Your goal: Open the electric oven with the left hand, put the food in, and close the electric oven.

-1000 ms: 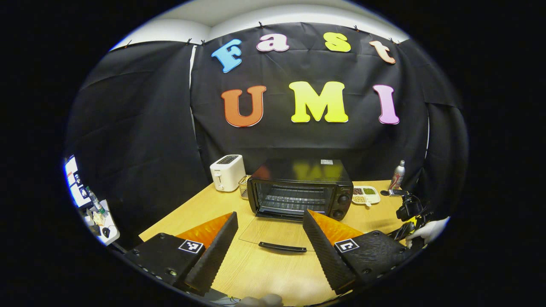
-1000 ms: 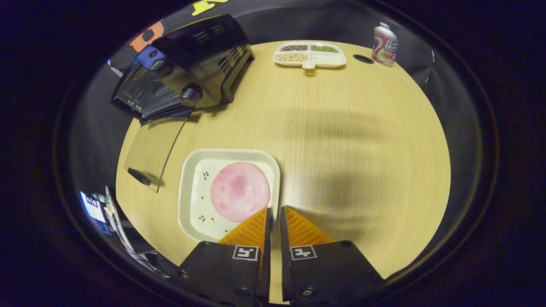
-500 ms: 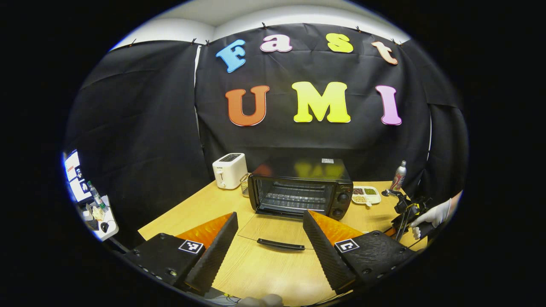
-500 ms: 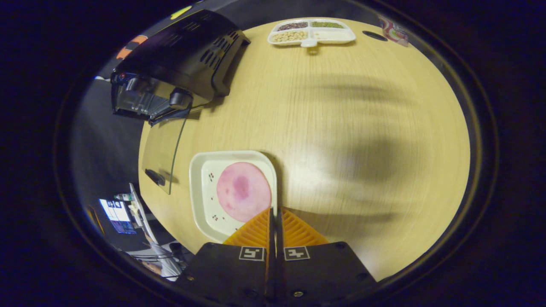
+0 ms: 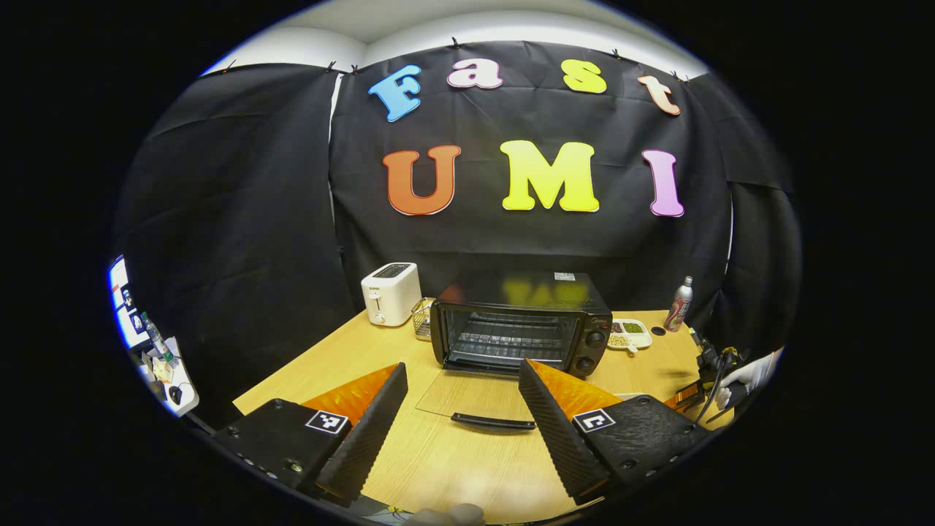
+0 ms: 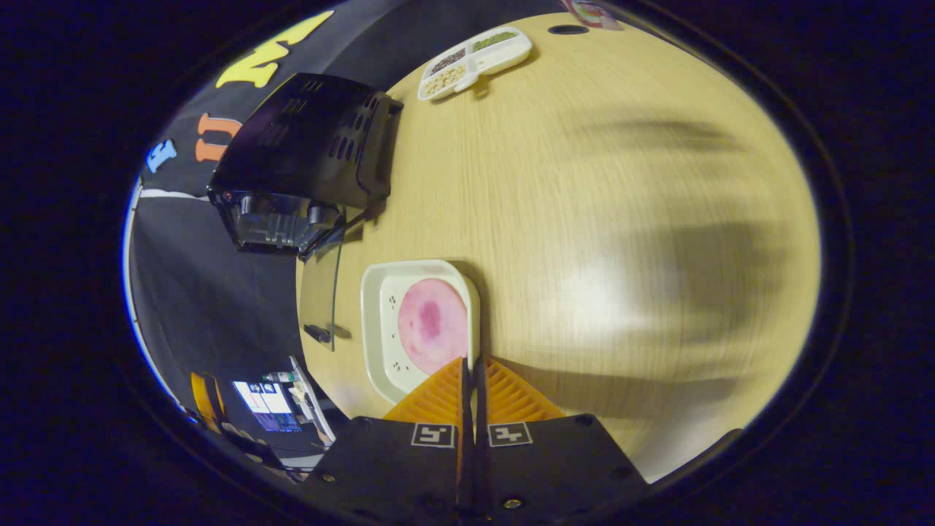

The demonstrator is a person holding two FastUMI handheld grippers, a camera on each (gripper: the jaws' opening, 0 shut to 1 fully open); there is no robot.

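Cloth-walled booth (image 5: 241, 219), tabletop oven (image 5: 522, 329)

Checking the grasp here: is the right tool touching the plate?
Touching. In the right gripper view the right tool is closed on the rim of the white plate, fingers pressed together over its edge.

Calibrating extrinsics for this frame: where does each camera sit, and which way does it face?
Left gripper view: low at the table's near edge, facing the black electric oven with its glass door down; own open left gripper, gloved hand at right.
Right gripper view: above, tilted down on the wooden table; own right gripper shut on the white square plate rim.
Shared: oven, door, divided snack tray.
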